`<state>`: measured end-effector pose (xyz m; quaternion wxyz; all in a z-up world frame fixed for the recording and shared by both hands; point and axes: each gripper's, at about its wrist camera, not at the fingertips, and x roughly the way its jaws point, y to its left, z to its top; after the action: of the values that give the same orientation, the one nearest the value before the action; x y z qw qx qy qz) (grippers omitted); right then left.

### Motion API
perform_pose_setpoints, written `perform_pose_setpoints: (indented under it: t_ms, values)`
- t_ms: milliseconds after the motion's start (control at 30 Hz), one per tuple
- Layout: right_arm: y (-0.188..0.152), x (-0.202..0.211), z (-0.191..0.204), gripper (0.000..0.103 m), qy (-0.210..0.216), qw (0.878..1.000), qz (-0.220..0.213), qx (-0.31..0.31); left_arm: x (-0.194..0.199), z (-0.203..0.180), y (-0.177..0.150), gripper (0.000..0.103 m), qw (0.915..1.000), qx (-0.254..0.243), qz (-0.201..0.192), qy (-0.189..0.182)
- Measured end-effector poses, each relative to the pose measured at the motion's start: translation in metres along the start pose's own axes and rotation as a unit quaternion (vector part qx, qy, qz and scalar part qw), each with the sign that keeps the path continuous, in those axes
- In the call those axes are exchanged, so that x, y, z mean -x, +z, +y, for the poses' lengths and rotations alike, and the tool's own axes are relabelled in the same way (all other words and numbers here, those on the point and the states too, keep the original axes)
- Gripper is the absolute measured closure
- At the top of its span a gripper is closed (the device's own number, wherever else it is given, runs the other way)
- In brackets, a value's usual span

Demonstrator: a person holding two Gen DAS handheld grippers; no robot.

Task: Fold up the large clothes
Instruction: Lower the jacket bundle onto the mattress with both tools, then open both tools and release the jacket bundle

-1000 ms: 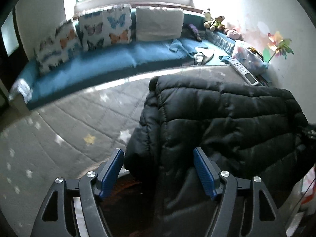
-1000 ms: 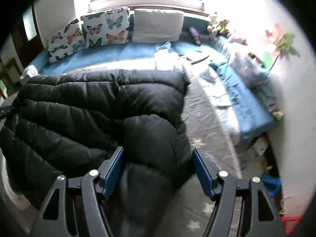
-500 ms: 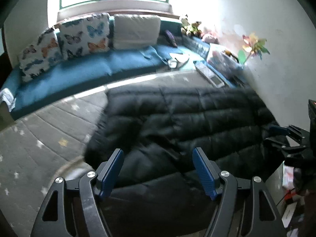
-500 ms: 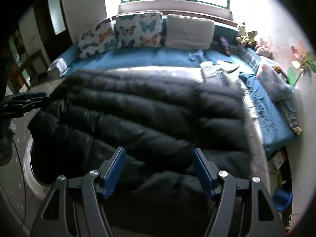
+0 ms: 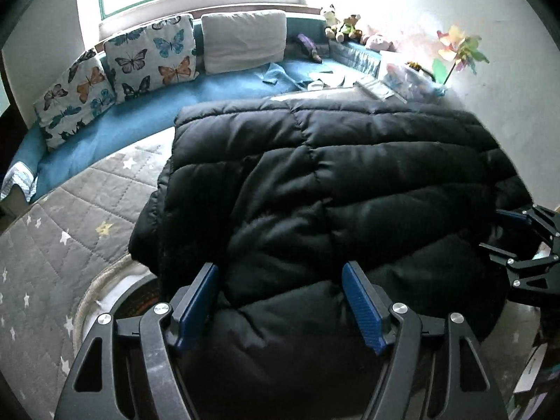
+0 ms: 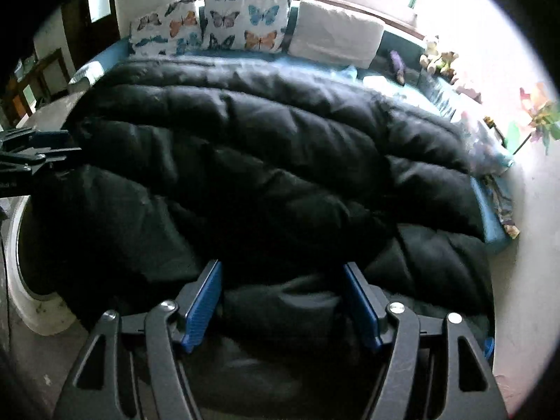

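A large black puffer jacket (image 5: 332, 189) lies spread over the grey star-patterned mat, folded into a thick bundle. It fills most of the right wrist view (image 6: 266, 161). My left gripper (image 5: 280, 301) is open, its blue pads on either side of the jacket's near edge. My right gripper (image 6: 281, 301) is open too, with the near edge of the jacket lying between its pads. The right gripper shows at the right edge of the left wrist view (image 5: 525, 245), and the left gripper shows at the left edge of the right wrist view (image 6: 35, 154). Neither pinches the cloth.
A blue daybed (image 5: 105, 133) with butterfly cushions (image 5: 154, 56) and a white cushion (image 5: 245, 40) runs along the far wall under a window. Toys, papers and a pinwheel (image 5: 458, 52) sit at the right. A round white-rimmed rug (image 5: 101, 287) lies under the jacket's near left corner.
Both grippers have let go of the jacket's ends and drawn back toward its near edge. The jacket has gone from folded-in side flaps to one broad bundle.
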<state>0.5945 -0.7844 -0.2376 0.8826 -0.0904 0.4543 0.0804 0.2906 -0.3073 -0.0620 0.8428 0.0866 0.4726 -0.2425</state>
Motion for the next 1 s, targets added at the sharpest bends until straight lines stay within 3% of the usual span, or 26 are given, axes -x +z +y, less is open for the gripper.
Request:
perform_pose_setpoints:
  t_ms: [300,433,633,1000]
  values:
    - [0.005,0.017,0.012,0.028,-0.028,0.999,-0.043,-0.011,0.035,0.002,0.008,0.026,0.9989,0.033,-0.025,-0.021]
    - [0.013,0.015,0.014,0.028,-0.011,0.998,-0.059,-0.033,0.033,-0.003,0.010,0.026,0.9993,0.021,-0.021,-0.021]
    - [0.014,-0.009,0.033,0.028,0.014,0.999,-0.033,-0.033,0.014,-0.007,0.004,0.026,0.9998,0.012,-0.006,-0.012]
    - [0.003,-0.017,0.035,0.028,-0.002,0.999,-0.021,-0.047,0.016,-0.008,-0.002,0.026,0.9996,0.019,-0.009,-0.020]
